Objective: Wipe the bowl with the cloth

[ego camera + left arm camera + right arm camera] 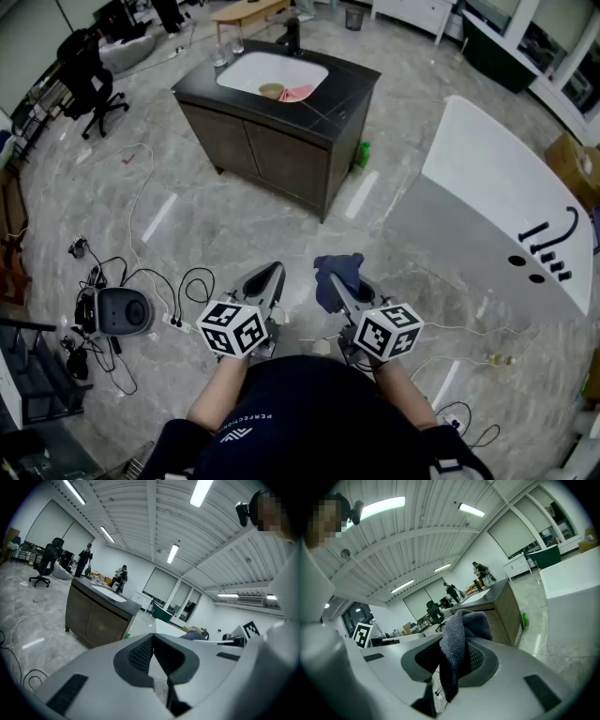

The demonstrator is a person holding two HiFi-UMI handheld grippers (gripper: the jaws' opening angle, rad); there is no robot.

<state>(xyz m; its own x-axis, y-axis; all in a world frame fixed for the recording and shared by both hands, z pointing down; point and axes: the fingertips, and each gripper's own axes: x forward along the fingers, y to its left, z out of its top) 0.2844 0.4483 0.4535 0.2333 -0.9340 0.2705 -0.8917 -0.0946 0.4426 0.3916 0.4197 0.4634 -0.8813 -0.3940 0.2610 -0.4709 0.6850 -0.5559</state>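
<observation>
A tan bowl (272, 91) lies in the white sink (246, 71) of a dark cabinet far ahead, beside a pink rag (299, 92). My right gripper (335, 280) is shut on a dark blue cloth (338, 273), which bunches up above its jaws; in the right gripper view the cloth (459, 644) hangs between the pads. My left gripper (274, 273) is shut with nothing between its jaws, as the left gripper view (152, 639) confirms. Both grippers are held close to the person's body, well short of the cabinet.
The sink cabinet (281, 141) stands on a marble floor. A white bathtub (506, 197) lies at the right. Cables and a grey device (122, 311) sprawl at the left. An office chair (89, 80) stands far left. People stand in the distance behind the cabinet.
</observation>
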